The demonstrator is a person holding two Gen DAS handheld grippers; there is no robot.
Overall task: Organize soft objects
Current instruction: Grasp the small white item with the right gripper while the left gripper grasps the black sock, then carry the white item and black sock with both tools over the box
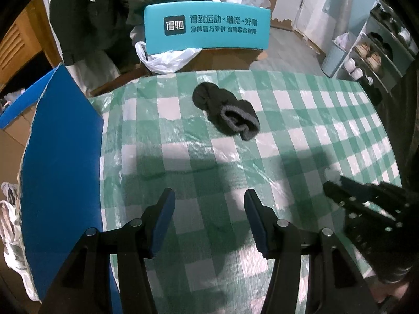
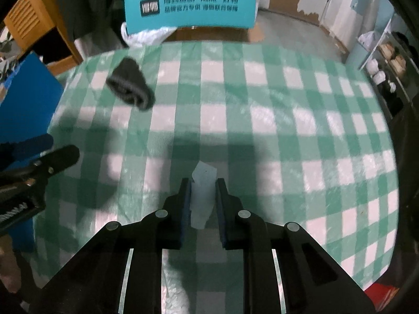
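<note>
A dark grey rolled sock (image 1: 225,110) lies on the green-and-white checked tablecloth (image 1: 327,130), far from both grippers. It also shows in the right wrist view (image 2: 130,84) at the upper left. My left gripper (image 1: 209,204) is open and empty above the cloth. My right gripper (image 2: 203,188) is shut on a small white soft piece (image 2: 202,196), held above the cloth. The right gripper also shows in the left wrist view (image 1: 337,185) at the lower right. The left gripper shows in the right wrist view (image 2: 56,147) at the left edge.
A blue box flap (image 1: 62,162) stands along the table's left edge. A teal cardboard box (image 1: 207,28) and a white plastic bag (image 1: 167,60) sit beyond the far edge. A shoe rack (image 1: 377,52) stands at the right.
</note>
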